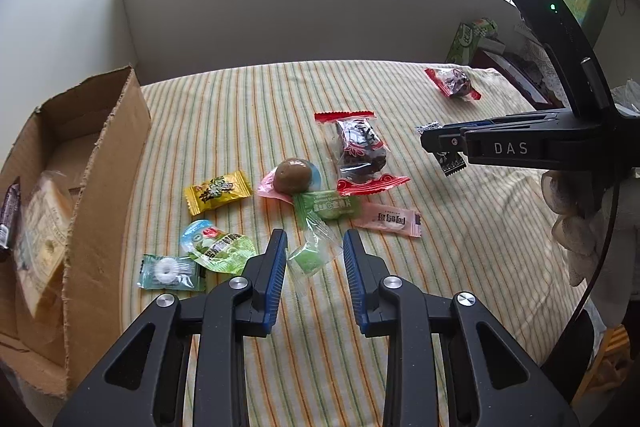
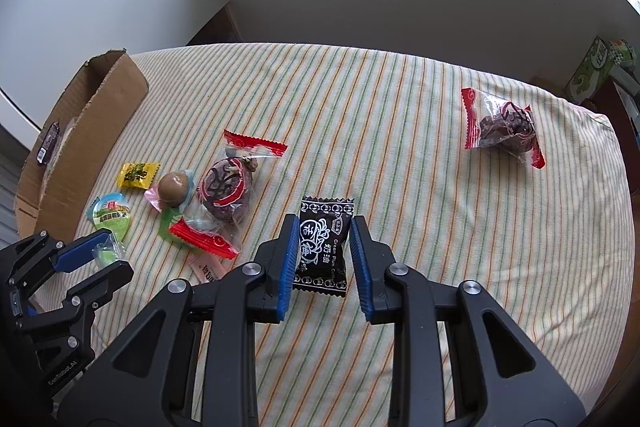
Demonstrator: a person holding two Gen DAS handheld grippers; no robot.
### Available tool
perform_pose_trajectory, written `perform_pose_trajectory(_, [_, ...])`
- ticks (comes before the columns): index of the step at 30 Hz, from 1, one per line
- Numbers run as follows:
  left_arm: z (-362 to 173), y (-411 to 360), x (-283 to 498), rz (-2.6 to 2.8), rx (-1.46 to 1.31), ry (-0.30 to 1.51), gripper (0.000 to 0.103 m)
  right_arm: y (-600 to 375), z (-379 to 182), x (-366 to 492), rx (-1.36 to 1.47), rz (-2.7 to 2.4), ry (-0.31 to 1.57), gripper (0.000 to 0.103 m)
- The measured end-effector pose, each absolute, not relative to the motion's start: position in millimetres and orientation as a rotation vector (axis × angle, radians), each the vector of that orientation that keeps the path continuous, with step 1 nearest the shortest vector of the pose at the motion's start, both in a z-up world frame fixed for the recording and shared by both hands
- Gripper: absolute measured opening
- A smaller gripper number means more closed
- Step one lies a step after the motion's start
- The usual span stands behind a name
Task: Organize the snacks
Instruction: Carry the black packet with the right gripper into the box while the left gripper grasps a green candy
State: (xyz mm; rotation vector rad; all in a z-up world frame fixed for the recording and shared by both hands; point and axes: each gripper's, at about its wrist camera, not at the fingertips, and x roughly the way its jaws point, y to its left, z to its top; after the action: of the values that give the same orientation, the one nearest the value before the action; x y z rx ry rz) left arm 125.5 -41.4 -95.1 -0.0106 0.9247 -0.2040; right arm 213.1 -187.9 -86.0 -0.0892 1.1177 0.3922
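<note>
My left gripper (image 1: 315,247) is open around a clear-wrapped pale green candy (image 1: 310,257) on the striped cloth; the jaws stand apart from it. It also shows in the right wrist view (image 2: 105,254). My right gripper (image 2: 325,233) is shut on a black cream plum candy (image 2: 323,247), held off the cloth; in the left wrist view the candy (image 1: 450,163) hangs from that gripper (image 1: 430,141). Several wrapped snacks lie in a cluster: a yellow candy (image 1: 218,191), a brown ball candy (image 1: 292,175), a red-edged date pack (image 1: 360,151) and a pink sachet (image 1: 388,220).
An open cardboard box (image 1: 104,187) stands at the left with a few snacks inside. A second red-edged date pack (image 2: 505,125) lies far right. A green box (image 1: 470,41) and other clutter sit at the back right. Wall behind the table.
</note>
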Motion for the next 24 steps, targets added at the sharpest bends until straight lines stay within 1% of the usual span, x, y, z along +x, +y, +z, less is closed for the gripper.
perform_pose_trajectory(9, [-65.0,-18.4,102.1,-0.172,-0.020,0.869,0.027,-161.5,-42.6,190.2,-0.102,0.461,1.045,0.027])
perform_pose_trajectory(17, [-42.0,21.7,83.3,-0.106,-0.027,0.824,0.027,-103.3,-13.7,173.8,-0.123,0.565,0.996,0.027])
perform_pose_trajectory(24, [-33.3,70.4,68.8,-0.018,-0.064,0.797,0.027,-46.4,2.4,157.4,-0.141,0.673,0.976,0.027])
